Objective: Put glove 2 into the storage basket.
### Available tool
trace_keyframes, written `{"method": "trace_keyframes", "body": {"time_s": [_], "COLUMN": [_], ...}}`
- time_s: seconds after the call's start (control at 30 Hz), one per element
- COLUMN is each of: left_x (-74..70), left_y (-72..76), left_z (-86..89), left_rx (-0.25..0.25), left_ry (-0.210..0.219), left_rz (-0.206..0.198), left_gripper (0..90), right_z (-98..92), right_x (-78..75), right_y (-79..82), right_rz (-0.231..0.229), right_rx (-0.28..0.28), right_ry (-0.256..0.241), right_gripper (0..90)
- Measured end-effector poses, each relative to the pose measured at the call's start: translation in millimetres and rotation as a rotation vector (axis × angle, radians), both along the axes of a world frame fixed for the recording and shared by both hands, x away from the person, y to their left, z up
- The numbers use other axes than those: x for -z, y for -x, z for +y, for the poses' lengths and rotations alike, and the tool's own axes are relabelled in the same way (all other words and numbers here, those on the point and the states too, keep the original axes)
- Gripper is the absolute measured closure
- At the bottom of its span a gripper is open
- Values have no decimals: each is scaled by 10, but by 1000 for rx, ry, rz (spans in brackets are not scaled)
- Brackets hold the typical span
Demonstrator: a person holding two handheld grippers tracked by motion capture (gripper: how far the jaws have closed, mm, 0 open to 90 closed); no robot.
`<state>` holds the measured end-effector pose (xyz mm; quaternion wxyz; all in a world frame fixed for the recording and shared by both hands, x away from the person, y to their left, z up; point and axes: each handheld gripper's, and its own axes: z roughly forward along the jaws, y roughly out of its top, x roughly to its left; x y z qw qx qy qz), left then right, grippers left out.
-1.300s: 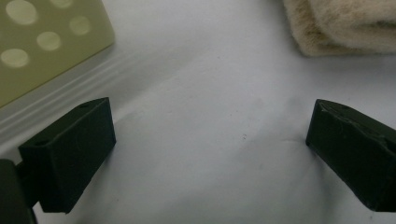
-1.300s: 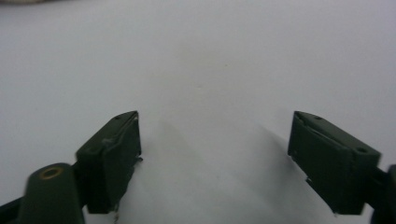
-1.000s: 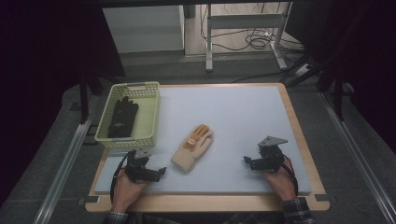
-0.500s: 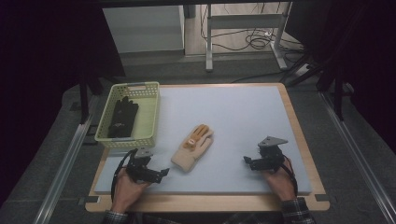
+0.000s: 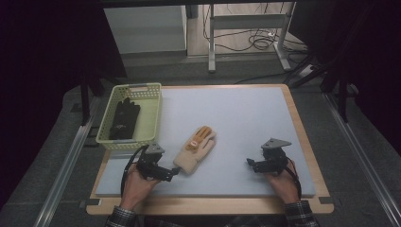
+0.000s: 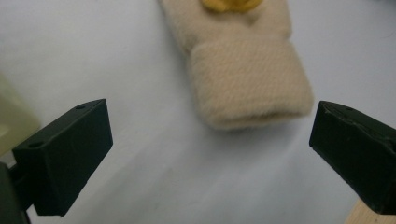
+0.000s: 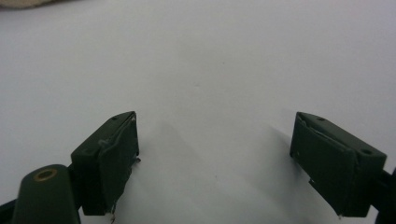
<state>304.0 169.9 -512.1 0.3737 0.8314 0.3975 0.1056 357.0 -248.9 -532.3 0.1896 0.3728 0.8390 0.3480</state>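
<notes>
We hold the left claw (image 5: 171, 173) with its jaws spread wide and empty, low over the counter (image 5: 236, 123), aimed at the cuff of the beige glove (image 5: 195, 150). The glove lies flat near the counter's 7 o'clock edge, cuff toward us and fingers pointing to about 1 o'clock. In the left gripper view the cuff (image 6: 250, 84) sits between the jaws but ahead of them, not yet enclosed.

Risks, as we judge them:
- Closing too early. The jaws then meet in front of the cuff and catch nothing, or pinch only loose fuzz that slips free on lifting.
- Advancing too low. A jaw may push the soft cuff forward and slide or bunch the glove.
- Gripping only the upper layer. The glove may hang open and snag the rim of the green basket (image 5: 153, 118) at 10 o'clock, which already holds a black glove (image 5: 124, 118).

The right claw (image 5: 252, 163) rests open and empty at 5 o'clock, well apart from the beige glove.
</notes>
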Motion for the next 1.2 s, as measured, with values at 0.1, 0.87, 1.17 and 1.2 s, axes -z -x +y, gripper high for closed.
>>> {"method": "trace_keyframes", "body": {"time_s": [0.1,0.87,1.17,1.2], "left_x": [-20,66,246,250], "left_y": [-51,-569,-665,-666], "left_z": [-84,-763,-879,-869], "left_rx": [5,9,-3,-7], "left_ry": [1,-101,-166,-155], "left_rz": [2,32,55,54], "left_gripper": [0,0,0,0], "right_z": [0,3,3,3], "right_x": [0,0,0,1], "right_y": [0,5,6,6], "right_rz": [-1,-4,-5,-6], "right_rx": [0,1,1,1], "right_ry": [0,1,1,2], "right_gripper": [150,151,151,151]}}
